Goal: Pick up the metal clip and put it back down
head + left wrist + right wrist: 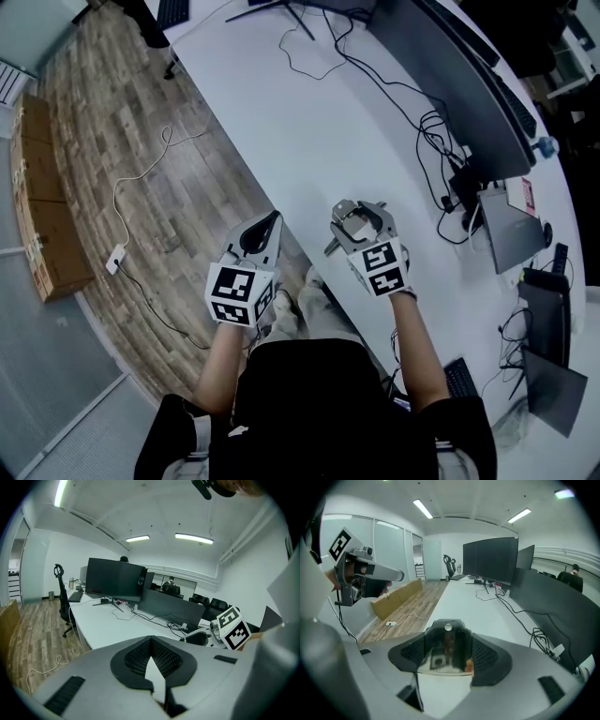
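The metal clip (356, 225), a shiny bent piece of steel, sits between the jaws of my right gripper (360, 210), which is shut on it above the near edge of the white desk (309, 122). In the right gripper view the clip (446, 654) fills the gap between the black pads (487, 656) and mirrors the room. My left gripper (266, 227) hangs to the left, past the desk edge over the wooden floor. Its jaws meet in a point with nothing between them; in the left gripper view my left gripper (152, 660) faces across the desk.
Dark monitors (469, 84) and tangled black cables (441, 159) line the far side of the desk. A keyboard (459, 375) lies near my right elbow. Cardboard boxes (42, 206) and a white power strip (114, 260) with its cord are on the floor at left.
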Demonstrator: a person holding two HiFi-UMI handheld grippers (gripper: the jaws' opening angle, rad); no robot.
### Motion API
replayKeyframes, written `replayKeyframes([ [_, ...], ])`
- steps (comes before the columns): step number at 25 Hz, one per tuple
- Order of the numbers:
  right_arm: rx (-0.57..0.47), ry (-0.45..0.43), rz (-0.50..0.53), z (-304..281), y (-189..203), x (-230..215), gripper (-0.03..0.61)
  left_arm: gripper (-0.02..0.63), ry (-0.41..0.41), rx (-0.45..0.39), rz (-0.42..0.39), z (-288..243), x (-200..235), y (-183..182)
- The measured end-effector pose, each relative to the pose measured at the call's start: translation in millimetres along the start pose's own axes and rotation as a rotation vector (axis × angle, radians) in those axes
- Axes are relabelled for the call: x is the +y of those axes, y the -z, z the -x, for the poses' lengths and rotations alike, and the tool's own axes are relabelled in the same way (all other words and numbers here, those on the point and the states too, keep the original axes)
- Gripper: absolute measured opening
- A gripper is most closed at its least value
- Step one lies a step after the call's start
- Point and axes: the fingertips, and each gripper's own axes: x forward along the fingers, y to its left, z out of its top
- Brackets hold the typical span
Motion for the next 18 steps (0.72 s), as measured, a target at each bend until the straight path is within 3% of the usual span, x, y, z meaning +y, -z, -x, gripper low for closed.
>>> replayKeyframes([
  [18,-0.210,0.144,-0.076,103,-55,13,0.282,0.011,0.030,-0.148,-0.112,65,-40,-56],
])
